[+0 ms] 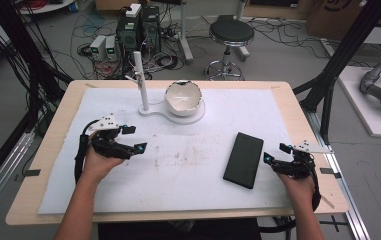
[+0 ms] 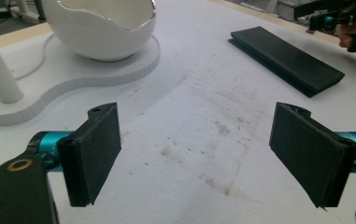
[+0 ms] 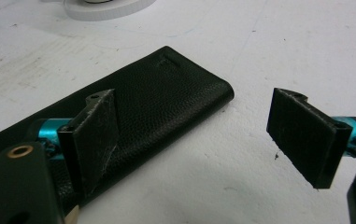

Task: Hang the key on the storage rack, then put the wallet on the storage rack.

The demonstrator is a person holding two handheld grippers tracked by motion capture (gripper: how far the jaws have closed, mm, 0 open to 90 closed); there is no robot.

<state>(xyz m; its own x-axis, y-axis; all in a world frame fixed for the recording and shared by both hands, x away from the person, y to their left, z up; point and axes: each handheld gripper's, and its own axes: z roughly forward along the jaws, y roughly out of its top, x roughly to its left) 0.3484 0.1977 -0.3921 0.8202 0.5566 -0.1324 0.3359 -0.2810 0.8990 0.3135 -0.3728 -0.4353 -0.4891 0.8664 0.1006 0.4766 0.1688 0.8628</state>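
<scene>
A black leather case (image 1: 243, 160) lies flat on the white mat, right of centre; it also shows in the left gripper view (image 2: 288, 58). My right gripper (image 1: 276, 152) hovers just to its right, open, with nothing between its pads. In the right gripper view (image 3: 194, 140) the case (image 3: 166, 93) passes behind the left jaw. My left gripper (image 1: 135, 138) is open over the bare, stained mat at the left (image 2: 199, 154). A white egg-shaped bowl (image 1: 183, 97) sits on a white stand beside an upright white post (image 1: 140, 80) at the back.
The stand's flat base (image 2: 73, 79) and the bowl (image 2: 101, 28) lie close ahead of the left gripper. The wooden table edge (image 1: 298, 107) rims the mat. On the floor behind are a stool (image 1: 231, 32) and computer boxes (image 1: 138, 30). A black frame strut (image 1: 338, 60) rises at the right.
</scene>
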